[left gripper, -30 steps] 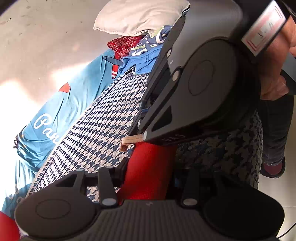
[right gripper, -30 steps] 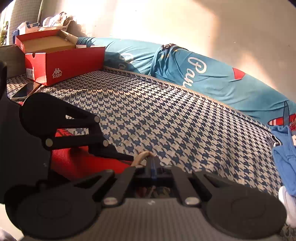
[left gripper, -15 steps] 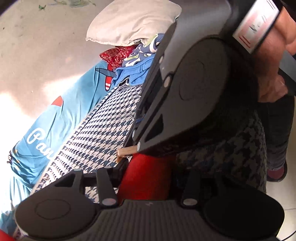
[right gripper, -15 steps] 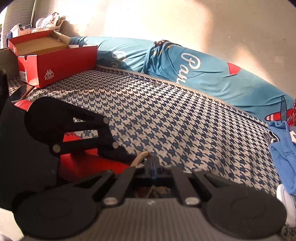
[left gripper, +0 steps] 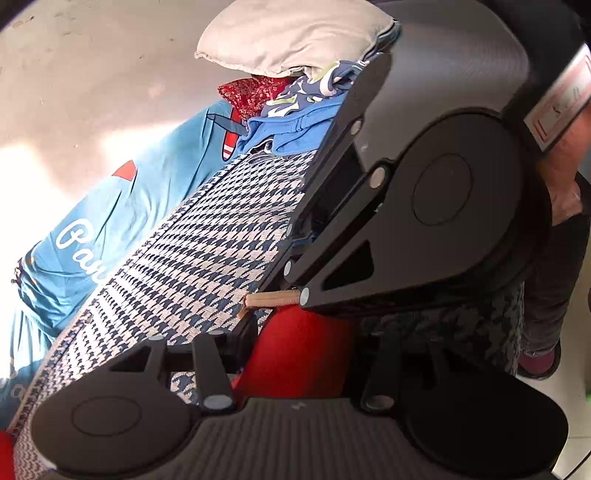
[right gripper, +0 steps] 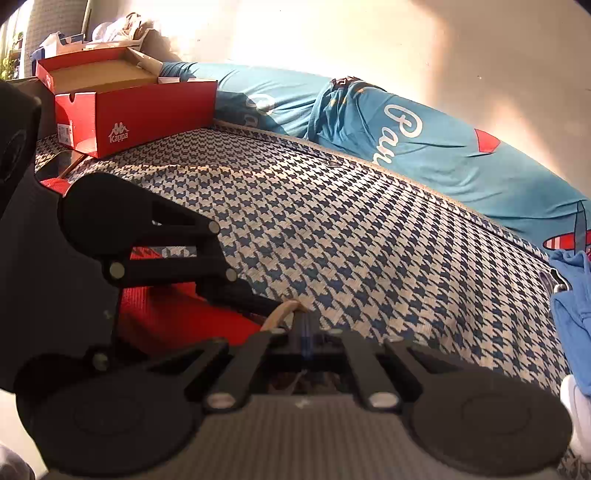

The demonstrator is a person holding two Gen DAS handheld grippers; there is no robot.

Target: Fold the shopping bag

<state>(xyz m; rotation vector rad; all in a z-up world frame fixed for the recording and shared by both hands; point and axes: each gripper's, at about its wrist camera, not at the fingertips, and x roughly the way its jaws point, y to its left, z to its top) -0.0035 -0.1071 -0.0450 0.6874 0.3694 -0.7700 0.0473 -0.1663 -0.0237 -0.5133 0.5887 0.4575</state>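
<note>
Left wrist view: the left gripper (left gripper: 303,343) sits low over the red shopping bag (left gripper: 295,354), jaws part-spread with red fabric lying between them; whether the pads actually bite it I cannot tell. Just ahead, filling the upper right, is the right gripper (left gripper: 291,295), crossing in from the right with a beige handle loop (left gripper: 269,298) poking from its tip. The bag lies at the near edge of the houndstooth bed cover (left gripper: 207,266), and a pillow (left gripper: 291,35) tops the clothes pile far off.

Right wrist view: the right gripper (right gripper: 303,325) is pressed tight together, pinching the beige handle loop (right gripper: 282,312). The bag (right gripper: 177,317) spreads away to the left, under the left gripper (right gripper: 255,299), whose fingers point toward the loop. Both tips nearly meet at the handle end, so both are about equally near. The cover ahead looks like open room for a fold; the red shoebox (right gripper: 136,114) stands well apart, far left.
</note>
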